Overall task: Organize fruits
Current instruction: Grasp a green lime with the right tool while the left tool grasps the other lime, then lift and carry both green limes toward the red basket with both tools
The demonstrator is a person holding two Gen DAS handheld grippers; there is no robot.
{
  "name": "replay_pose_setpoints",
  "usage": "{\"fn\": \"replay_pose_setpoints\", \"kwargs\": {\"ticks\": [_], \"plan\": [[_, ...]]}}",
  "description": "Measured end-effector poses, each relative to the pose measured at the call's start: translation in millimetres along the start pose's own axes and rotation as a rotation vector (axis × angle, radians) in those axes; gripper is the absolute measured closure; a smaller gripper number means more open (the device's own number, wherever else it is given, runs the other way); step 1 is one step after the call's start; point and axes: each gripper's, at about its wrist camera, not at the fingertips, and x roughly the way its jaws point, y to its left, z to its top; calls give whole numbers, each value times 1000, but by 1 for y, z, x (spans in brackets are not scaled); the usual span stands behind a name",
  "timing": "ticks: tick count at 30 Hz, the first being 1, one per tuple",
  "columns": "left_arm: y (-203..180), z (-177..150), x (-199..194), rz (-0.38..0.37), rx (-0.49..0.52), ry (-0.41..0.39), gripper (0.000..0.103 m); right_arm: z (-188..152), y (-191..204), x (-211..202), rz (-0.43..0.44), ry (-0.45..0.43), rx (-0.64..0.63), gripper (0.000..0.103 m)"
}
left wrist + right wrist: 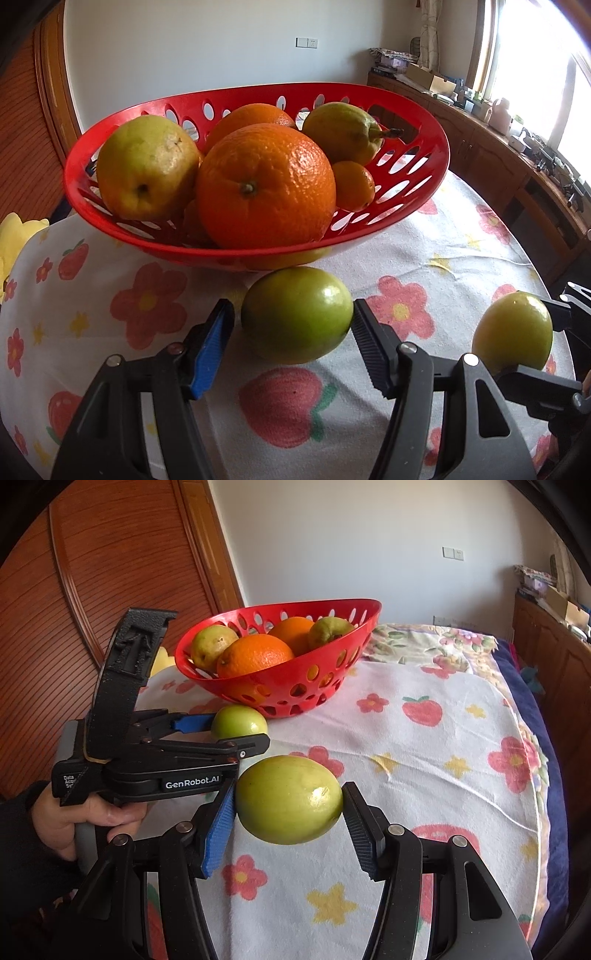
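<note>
A round table (424, 760) draped in a white towel-like cloth printed with red flowers, strawberries and yellow stars carries a red perforated plastic basket (424, 173) near its far left edge. The basket holds two large oranges, the nearer one (264, 184) at the front and a second (255, 114) behind it, two yellow-green pears, one (147, 166) on the left and one (340, 131) at the back right, and a small mandarin (352, 184) tucked low on the right.

Just in front of the basket, a smooth round green apple-like fruit (297, 314) rests on the cloth. The left gripper (293, 328) straddles it, its jaws apart: the black pad (369, 350) touches the fruit's right side, while the blue pad (210, 350) stands clear of the left side.

Nearer the front of the table, the right gripper (290, 819) is clamped on a second green round fruit (290, 799), blue pad and black pad pressing on either side; the fruit appears lifted off the cloth. A hand (74, 819) in a dark sleeve holds the left gripper's handle.
</note>
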Motion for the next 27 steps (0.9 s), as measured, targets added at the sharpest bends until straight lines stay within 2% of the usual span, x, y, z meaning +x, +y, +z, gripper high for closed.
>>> {"fn": "replay_pose_setpoints", "kwargs": {"ticks": [1, 7, 14, 27], "plan": [[0, -1, -1, -17, 4, 1, 45, 0, 0, 0, -1, 0, 0, 45], [-5, -12, -11, -17, 44, -7, 45, -1, 0, -2, -10, 4, 2, 45], [-3, -24, -46, -47, 43, -56, 45, -4, 5, -7, -23, 4, 0, 45], [6, -12, -103, -65, 52, -169, 45, 14, 23, -22, -33, -43, -34, 45]]}}
